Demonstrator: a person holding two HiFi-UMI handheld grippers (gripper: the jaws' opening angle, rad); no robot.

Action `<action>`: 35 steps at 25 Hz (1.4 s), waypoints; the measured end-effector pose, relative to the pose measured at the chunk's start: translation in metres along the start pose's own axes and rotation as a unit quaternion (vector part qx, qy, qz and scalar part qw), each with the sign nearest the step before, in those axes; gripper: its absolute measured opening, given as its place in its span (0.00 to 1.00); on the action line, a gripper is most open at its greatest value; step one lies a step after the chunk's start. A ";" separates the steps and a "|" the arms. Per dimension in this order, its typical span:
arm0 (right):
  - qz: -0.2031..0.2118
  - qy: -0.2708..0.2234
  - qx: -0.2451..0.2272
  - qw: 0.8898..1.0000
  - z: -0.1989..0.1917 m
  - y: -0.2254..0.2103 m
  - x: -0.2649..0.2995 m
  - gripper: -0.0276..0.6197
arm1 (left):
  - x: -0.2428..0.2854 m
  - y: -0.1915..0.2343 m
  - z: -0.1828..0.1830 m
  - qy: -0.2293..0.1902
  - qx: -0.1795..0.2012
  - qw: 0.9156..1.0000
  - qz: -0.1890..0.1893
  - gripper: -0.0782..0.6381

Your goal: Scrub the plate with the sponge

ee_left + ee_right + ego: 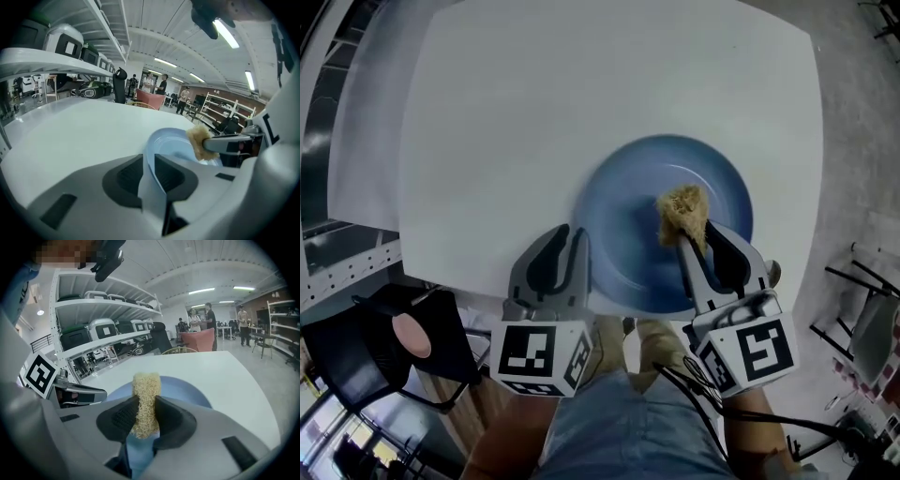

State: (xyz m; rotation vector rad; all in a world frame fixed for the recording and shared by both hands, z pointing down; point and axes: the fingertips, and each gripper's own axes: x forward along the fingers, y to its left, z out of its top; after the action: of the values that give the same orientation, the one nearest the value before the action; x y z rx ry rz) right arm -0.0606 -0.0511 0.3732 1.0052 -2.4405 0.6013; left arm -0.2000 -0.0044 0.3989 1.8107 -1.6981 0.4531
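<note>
A round blue plate (pixel 628 211) lies on the white table (pixel 534 112) near its front edge. My left gripper (pixel 579 246) is shut on the plate's left rim; in the left gripper view the plate's rim (pixel 152 176) passes between the jaws. My right gripper (pixel 694 234) is shut on a tan fibrous sponge (pixel 682 212), which rests on the plate's inner surface right of centre. In the right gripper view the sponge (pixel 145 401) stands pinched upright between the jaws with the plate (pixel 183 387) behind it. From the left gripper view the sponge (pixel 200 141) shows over the plate (pixel 168 143).
A black chair (pixel 389 352) with a pink patch stands off the table's near-left corner. Shelving with white cases (pixel 103 326) lines the left side of the room. People (pixel 201 319) stand far off by a red armchair (pixel 200 341). The person's legs (pixel 628 431) are below the table edge.
</note>
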 end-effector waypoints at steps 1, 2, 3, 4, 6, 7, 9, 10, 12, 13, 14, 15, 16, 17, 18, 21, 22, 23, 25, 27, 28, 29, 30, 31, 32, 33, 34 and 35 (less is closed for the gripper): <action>0.001 0.002 -0.001 1.000 -0.001 0.000 0.000 0.21 | 0.002 0.000 -0.001 0.002 -0.002 1.000 0.000 0.21; 0.001 0.005 -0.002 1.000 -0.001 0.000 -0.001 0.21 | 0.003 0.000 -0.002 0.005 -0.004 1.000 0.000 0.21; 0.002 0.006 -0.002 1.000 -0.002 0.000 -0.001 0.21 | 0.005 -0.001 -0.003 0.008 -0.005 1.000 -0.002 0.21; 0.002 0.006 -0.001 1.000 -0.002 0.000 -0.001 0.21 | 0.007 -0.001 -0.005 0.011 -0.006 1.000 -0.004 0.21; 0.002 0.006 0.003 1.000 -0.002 0.000 -0.001 0.21 | 0.011 -0.004 -0.008 0.018 -0.009 1.000 -0.011 0.21; 0.002 0.005 0.005 1.000 -0.001 0.000 0.000 0.21 | 0.013 -0.005 -0.009 0.020 -0.010 1.000 -0.013 0.21; 0.004 0.003 0.002 1.000 -0.001 -0.001 0.000 0.21 | 0.017 -0.007 -0.011 0.026 -0.012 0.999 -0.016 0.20; 0.005 0.002 0.001 1.000 -0.001 -0.001 0.000 0.21 | 0.018 -0.007 -0.011 0.028 -0.013 0.999 -0.015 0.19; 0.006 0.002 0.000 1.000 -0.001 0.000 0.000 0.21 | 0.019 -0.007 -0.012 0.030 -0.018 0.999 -0.013 0.18; 0.006 0.002 0.000 1.000 -0.001 0.001 0.000 0.21 | 0.019 -0.006 -0.012 0.030 -0.022 0.999 -0.011 0.18; 0.006 0.002 0.000 1.000 -0.002 0.002 0.000 0.21 | 0.019 -0.005 -0.012 0.029 -0.025 0.999 -0.009 0.18; 0.007 0.004 0.001 1.000 -0.002 0.003 0.001 0.21 | 0.019 -0.004 -0.011 0.027 -0.029 0.999 -0.006 0.17; 0.007 0.006 0.002 1.000 -0.003 0.003 0.001 0.21 | 0.018 -0.003 -0.009 0.024 -0.032 0.999 -0.003 0.17; 0.007 0.007 0.004 1.000 -0.004 0.002 0.001 0.21 | 0.017 -0.003 -0.005 0.019 -0.034 0.999 0.000 0.16; 0.007 0.007 0.006 1.000 -0.005 0.001 0.001 0.21 | 0.016 -0.003 -0.001 0.014 -0.033 0.999 0.002 0.15; 0.004 0.008 0.011 1.000 -0.008 -0.003 0.002 0.21 | 0.011 -0.010 0.014 0.002 -0.012 1.000 -0.002 0.14; 0.004 0.009 0.012 1.000 -0.007 -0.003 0.001 0.21 | 0.008 -0.012 0.018 -0.001 -0.008 1.000 -0.004 0.14; 0.004 0.010 0.014 1.000 -0.006 -0.002 0.000 0.21 | 0.005 -0.014 0.023 -0.005 -0.005 1.000 -0.005 0.14; 0.006 0.009 0.014 1.000 -0.001 -0.001 -0.006 0.21 | -0.005 -0.020 0.034 -0.011 0.001 1.000 -0.005 0.14; 0.006 0.008 0.011 1.000 0.006 0.000 -0.013 0.21 | -0.014 -0.029 0.046 -0.019 0.015 1.000 -0.008 0.14; 0.006 0.007 0.009 1.000 0.010 0.001 -0.016 0.21 | -0.018 -0.034 0.052 -0.023 0.022 0.999 -0.011 0.14; 0.006 0.004 0.006 1.000 0.015 0.002 -0.018 0.21 | -0.022 -0.039 0.057 -0.027 0.030 0.999 -0.013 0.14; 0.007 0.001 0.004 1.000 0.019 0.002 -0.020 0.21 | -0.025 -0.044 0.062 -0.031 0.038 0.999 -0.015 0.14; 0.007 -0.002 0.001 1.000 0.023 0.003 -0.022 0.21 | -0.028 -0.048 0.066 -0.034 0.046 0.998 -0.017 0.14; 0.007 -0.004 0.000 1.000 0.025 0.003 -0.024 0.21 | -0.031 -0.052 0.069 -0.036 0.054 0.998 -0.019 0.14; 0.007 -0.002 -0.001 1.000 0.026 0.003 -0.025 0.21 | -0.034 -0.057 0.071 -0.038 0.061 0.997 -0.020 0.14; 0.007 0.002 -0.001 1.000 0.025 0.004 -0.026 0.21 | -0.036 -0.061 0.072 -0.038 0.068 0.997 -0.023 0.14; 0.006 0.006 -0.002 1.000 0.024 0.003 -0.027 0.21 | -0.038 -0.065 0.073 -0.038 0.074 0.996 -0.026 0.14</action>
State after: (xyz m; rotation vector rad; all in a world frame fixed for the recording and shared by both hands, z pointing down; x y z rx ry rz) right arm -0.0514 -0.0474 0.3385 0.9837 -2.4387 0.6056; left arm -0.1522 -0.0224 0.3072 1.9969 -1.7036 0.5063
